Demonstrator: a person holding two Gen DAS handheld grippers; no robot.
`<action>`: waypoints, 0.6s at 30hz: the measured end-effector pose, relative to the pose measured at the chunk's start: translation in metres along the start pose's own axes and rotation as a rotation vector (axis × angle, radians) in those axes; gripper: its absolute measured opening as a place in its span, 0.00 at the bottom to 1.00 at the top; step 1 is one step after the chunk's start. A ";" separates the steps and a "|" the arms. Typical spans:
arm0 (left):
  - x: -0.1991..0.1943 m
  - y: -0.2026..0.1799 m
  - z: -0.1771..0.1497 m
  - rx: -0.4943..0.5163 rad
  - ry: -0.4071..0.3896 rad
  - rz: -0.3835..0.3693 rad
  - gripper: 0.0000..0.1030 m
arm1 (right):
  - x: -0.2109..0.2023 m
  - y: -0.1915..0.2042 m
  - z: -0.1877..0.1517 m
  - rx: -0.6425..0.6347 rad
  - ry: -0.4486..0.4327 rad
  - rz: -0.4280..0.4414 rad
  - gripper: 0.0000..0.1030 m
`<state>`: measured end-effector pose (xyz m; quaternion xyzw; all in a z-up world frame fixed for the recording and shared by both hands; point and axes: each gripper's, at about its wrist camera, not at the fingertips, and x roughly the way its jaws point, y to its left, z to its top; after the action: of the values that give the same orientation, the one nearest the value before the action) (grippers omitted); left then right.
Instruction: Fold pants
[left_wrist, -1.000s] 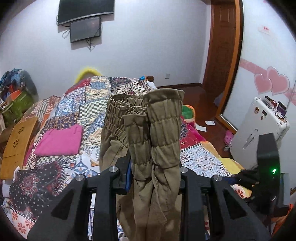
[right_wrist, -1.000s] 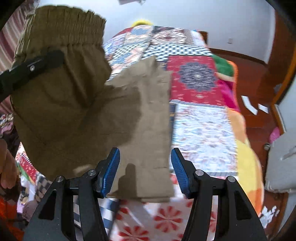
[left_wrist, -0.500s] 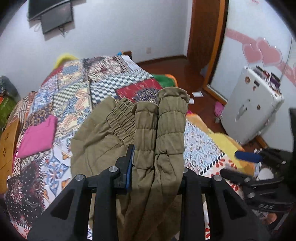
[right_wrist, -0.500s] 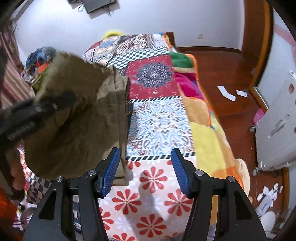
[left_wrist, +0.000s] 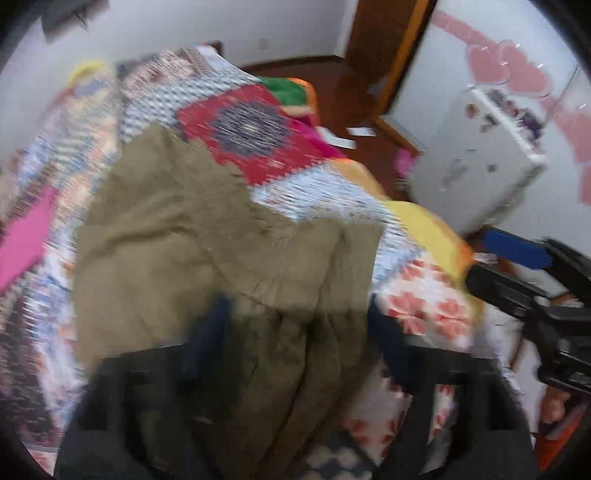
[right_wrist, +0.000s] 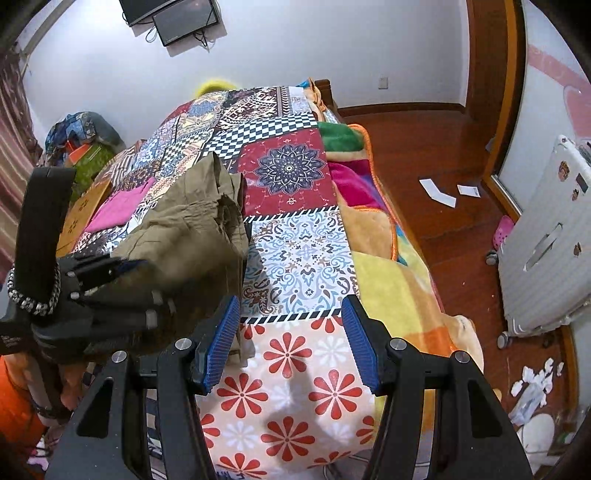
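The olive-green cotton pants (left_wrist: 192, 236) lie folded in a thick bundle on the near-left part of the patchwork bedspread (right_wrist: 299, 251), the gathered waistband end nearest the left wrist camera and the rest reaching toward the far side of the bed. In the right wrist view the bundle (right_wrist: 192, 229) sits humped rather than flat, its loose hem edges sticking up at the far corner, so the fold probably wants smoothing.

The left gripper (left_wrist: 295, 339) is low over the near end of the pants, and its jaws are opening: the cloth lies between the two blurred blue pads but no longer looks pinched. That reads as a release, letting the folded bundle settle onto the bed. From the right wrist view the same tool (right_wrist: 110, 280) shows at the left against the cloth.

The right gripper (right_wrist: 288, 343) hangs to the right of the bundle above the red-flowered patch, jaws spread partway with nothing between them, apparently kept clear while the other hand lets go.

Farther left on the bed lies a folded pink garment (right_wrist: 118, 206). On the wooden floor at the right stands a white suitcase (right_wrist: 546, 240).
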<state>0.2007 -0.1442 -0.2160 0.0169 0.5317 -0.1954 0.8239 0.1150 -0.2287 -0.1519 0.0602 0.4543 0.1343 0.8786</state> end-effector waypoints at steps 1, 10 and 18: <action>-0.001 0.000 -0.002 -0.009 -0.007 -0.016 0.88 | 0.000 0.000 0.000 0.000 -0.002 0.001 0.52; -0.030 0.004 -0.004 -0.031 -0.079 0.005 0.88 | -0.014 0.011 0.002 -0.024 -0.040 -0.008 0.52; -0.094 0.053 0.001 -0.078 -0.246 0.092 0.89 | -0.019 0.024 0.007 -0.052 -0.060 -0.007 0.52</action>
<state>0.1855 -0.0666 -0.1420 -0.0151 0.4326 -0.1373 0.8909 0.1059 -0.2110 -0.1274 0.0397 0.4241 0.1412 0.8937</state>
